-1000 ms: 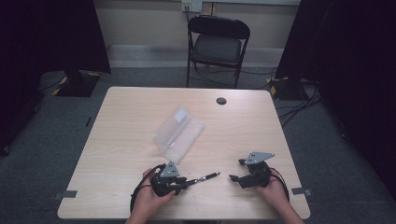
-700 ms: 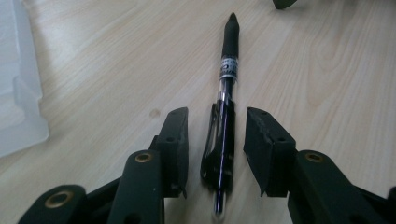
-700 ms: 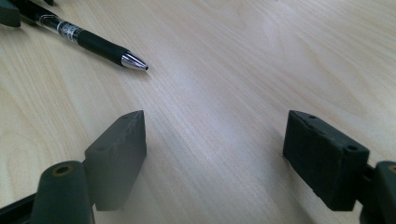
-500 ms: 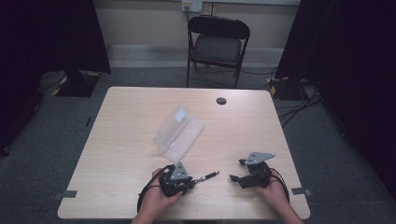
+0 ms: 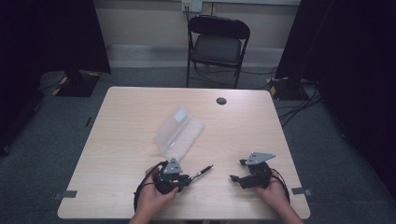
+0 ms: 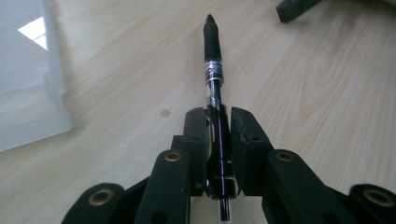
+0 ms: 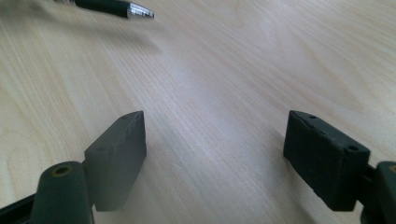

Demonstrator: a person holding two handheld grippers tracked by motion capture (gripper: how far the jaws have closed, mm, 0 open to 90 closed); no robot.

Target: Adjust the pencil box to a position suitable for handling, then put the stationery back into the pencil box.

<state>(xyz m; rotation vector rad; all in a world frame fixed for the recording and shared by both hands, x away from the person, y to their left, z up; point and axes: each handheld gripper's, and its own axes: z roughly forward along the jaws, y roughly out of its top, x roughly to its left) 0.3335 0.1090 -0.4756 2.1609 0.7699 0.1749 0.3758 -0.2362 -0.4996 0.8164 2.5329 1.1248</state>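
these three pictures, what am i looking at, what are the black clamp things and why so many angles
A person sits at a wooden table with a hand-held two-jaw clamp in each hand. The high view looks down from above. The other two come from small cameras riding on each clamp, looking along its jaws. The left gripper has just been closing its jaws and now pinches a black pen, which sticks out forward. The right gripper is open with nothing between its jaws, resting low over the table. Also on the table: an open clear plastic case and a small round black thing near the far edge.

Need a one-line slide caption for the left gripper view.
Left tool clamped on a black pen pointing away over the wooden table, clear plastic case at left.
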